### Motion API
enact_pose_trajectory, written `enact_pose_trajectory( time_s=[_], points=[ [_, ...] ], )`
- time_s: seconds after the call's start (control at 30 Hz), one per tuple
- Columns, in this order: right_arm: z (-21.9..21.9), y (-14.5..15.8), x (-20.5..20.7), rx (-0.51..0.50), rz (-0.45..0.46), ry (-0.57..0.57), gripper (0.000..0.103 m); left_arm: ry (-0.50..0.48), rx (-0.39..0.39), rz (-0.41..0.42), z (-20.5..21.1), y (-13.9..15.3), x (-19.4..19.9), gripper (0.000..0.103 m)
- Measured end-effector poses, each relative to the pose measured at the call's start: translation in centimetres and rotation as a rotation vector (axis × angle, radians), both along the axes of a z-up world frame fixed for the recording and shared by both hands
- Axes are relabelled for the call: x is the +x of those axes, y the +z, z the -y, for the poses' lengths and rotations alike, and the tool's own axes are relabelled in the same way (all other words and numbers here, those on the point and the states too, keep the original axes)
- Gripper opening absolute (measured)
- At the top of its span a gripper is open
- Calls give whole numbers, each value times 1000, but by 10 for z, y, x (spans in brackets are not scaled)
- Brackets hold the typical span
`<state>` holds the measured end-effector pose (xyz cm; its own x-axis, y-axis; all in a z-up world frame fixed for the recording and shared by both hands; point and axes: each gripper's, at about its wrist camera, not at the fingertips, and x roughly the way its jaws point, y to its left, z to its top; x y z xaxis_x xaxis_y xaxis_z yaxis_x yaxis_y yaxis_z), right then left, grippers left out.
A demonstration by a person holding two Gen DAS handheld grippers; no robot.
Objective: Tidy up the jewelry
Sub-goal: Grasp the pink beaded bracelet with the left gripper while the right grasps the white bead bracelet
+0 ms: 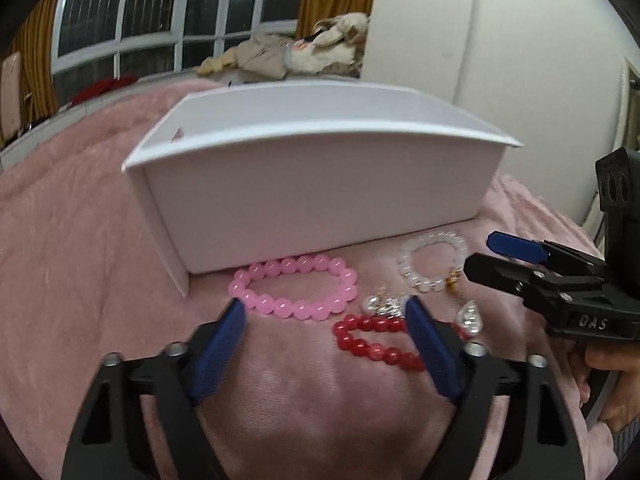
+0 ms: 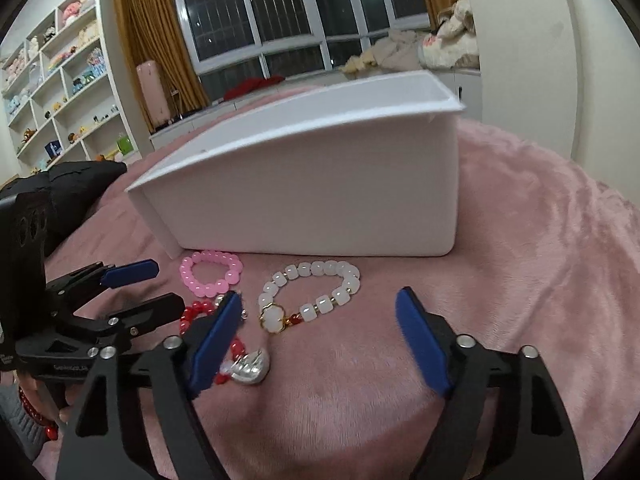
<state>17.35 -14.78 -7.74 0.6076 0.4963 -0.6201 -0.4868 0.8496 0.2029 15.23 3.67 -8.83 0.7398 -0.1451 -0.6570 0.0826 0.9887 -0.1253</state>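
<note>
Left wrist view is showing the white storage box [image 1: 320,192] broadside, the right claw [image 1: 488,256] entering from the right edge, and fingers of the hand gripping its handle at lower right. Right wrist view is adding what the left lacks: white wall shelves [image 2: 60,80] with small toys, a pale pink suitcase [image 2: 152,92] by the mustard curtains [image 2: 156,36], and a red bead bracelet on the wrist [image 2: 36,412] holding the left claw [image 2: 160,284].

All jewelry is lying on the fuzzy pink blanket [image 1: 80,240] of the bed, in front of the box's near wall.
- Left claw [image 1: 324,312]: jaws standing apart, gripping nothing. Pink bead bracelet [image 1: 296,288] is lying just beyond the fingertips, between them; red bead bracelet [image 1: 376,340] is passing behind the right blue pad.
- Right claw [image 2: 320,304]: jaws standing apart, gripping nothing. White bead bracelet [image 2: 312,296], with gold spacers and a flower-shaped charm, is lying between the fingertips and slightly beyond.
- Silver earrings [image 1: 384,304]: glossy, rounded, lying between the red and pink bracelets; another silver piece [image 2: 250,368] is sitting just beside the right claw's left pad.

Beads: round, translucent, glassy on pink and red; barrel-shaped, milky on white. Box: smooth, matte, open-topped, rectangular. Pads: blue, finely textured.
</note>
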Motion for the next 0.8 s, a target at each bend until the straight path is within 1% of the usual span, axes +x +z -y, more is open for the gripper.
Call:
enact_pose_trajectory(
  time_s=[0.03,0.13,0.17,0.2,0.27,0.37,0.4,0.43,0.47,0.5,0.53,0.63,0.7,0.77,0.8],
  points=[
    [-2,-3,4,-7,-14,-2,66,0,-3,-23,-1,-4,4,64],
    [-4,-9,9,-19,-34,-4,58,8,-2,-50,-3,-11,8,56],
    [-4,-10,10,-22,-41,-10,53,8,-6,-53,-4,-11,9,55],
    [-4,-11,12,-27,-47,-13,51,7,-12,-56,-5,-12,10,55],
    [-7,-13,16,-38,-58,-8,40,11,-22,-60,-8,-12,12,52],
    [-13,-14,19,-61,-56,1,36,20,-35,-66,-9,-13,10,50],
    [-14,-14,18,-64,-51,6,34,23,-36,-65,-10,-13,9,50],
    [-14,-14,17,-65,-50,13,30,35,-32,-61,-9,-13,10,54],
    [-13,-14,17,-63,-49,17,30,42,-30,-58,-8,-12,11,58],
    [-13,-14,17,-61,-51,17,30,49,-27,-54,-8,-11,12,66],
    [-12,-15,17,-61,-52,18,30,52,-25,-50,-8,-11,12,68],
    [-14,-15,17,-73,-55,20,30,65,-18,-60,-7,-13,17,68],
    [-19,-16,17,-87,-54,24,30,77,-14,-89,-8,-16,23,64],
    [-22,-17,19,-96,-54,28,30,82,-22,-99,-9,-17,28,62],
    [-23,-16,20,-97,-54,30,30,84,-29,-102,-11,-17,28,59]
  ],
)
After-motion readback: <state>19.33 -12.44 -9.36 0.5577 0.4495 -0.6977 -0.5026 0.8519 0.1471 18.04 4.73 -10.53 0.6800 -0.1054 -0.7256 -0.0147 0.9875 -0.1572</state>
